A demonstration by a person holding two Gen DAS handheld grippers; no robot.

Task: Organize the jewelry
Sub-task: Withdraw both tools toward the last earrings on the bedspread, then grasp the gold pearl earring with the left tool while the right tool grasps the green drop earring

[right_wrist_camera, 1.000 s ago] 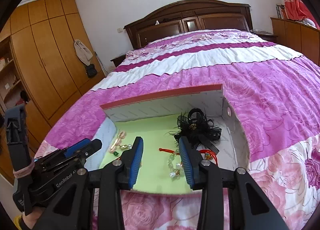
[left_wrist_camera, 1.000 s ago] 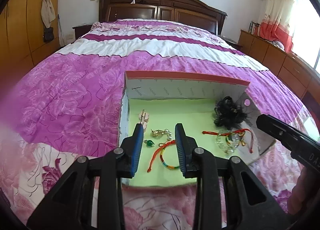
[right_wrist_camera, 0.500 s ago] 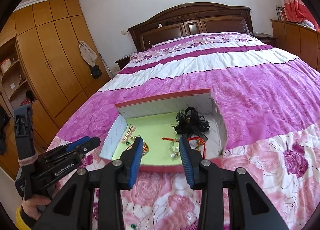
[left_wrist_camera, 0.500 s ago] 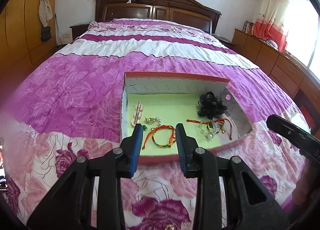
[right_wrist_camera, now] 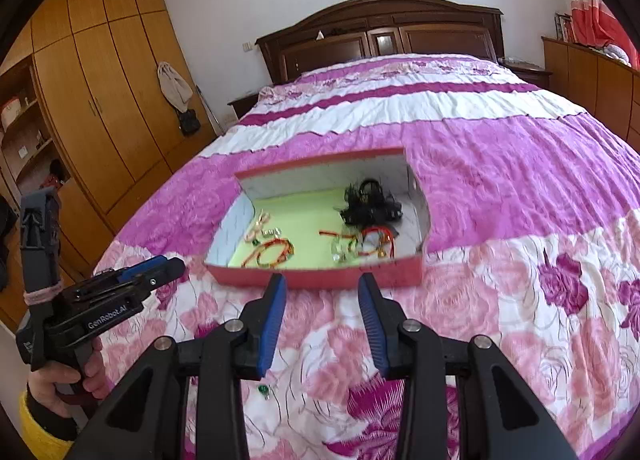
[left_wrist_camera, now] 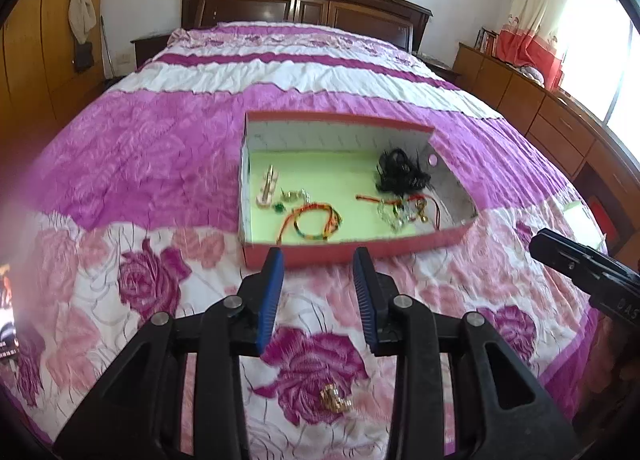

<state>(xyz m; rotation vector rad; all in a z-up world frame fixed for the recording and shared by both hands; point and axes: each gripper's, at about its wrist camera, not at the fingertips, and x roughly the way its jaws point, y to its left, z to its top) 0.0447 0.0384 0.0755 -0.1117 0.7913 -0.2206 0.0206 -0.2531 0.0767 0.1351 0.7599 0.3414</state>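
Both my grippers sit over the bedspread (left_wrist_camera: 160, 148), short of the red box (left_wrist_camera: 344, 254). L gripper (left_wrist_camera: 318, 272): fingers spread wide, holding nothing. R gripper (right_wrist_camera: 322, 298): same, wide apart, empty.

In the box, on green lining: multicolour bracelet (left_wrist_camera: 316, 220), black hair piece (left_wrist_camera: 400, 172), red cord w/ beads (left_wrist_camera: 404, 208), small gold bits (left_wrist_camera: 268, 188) at its left side.

Only the L cam shows a gold piece (left_wrist_camera: 335, 397) loose on the bedspread, just beneath the L fingers. Only the R cam shows a small green piece (right_wrist_camera: 265, 390) on the bedspread under the R fingers, plus the L gripper's body and the hand (right_wrist_camera: 60, 380) holding it.
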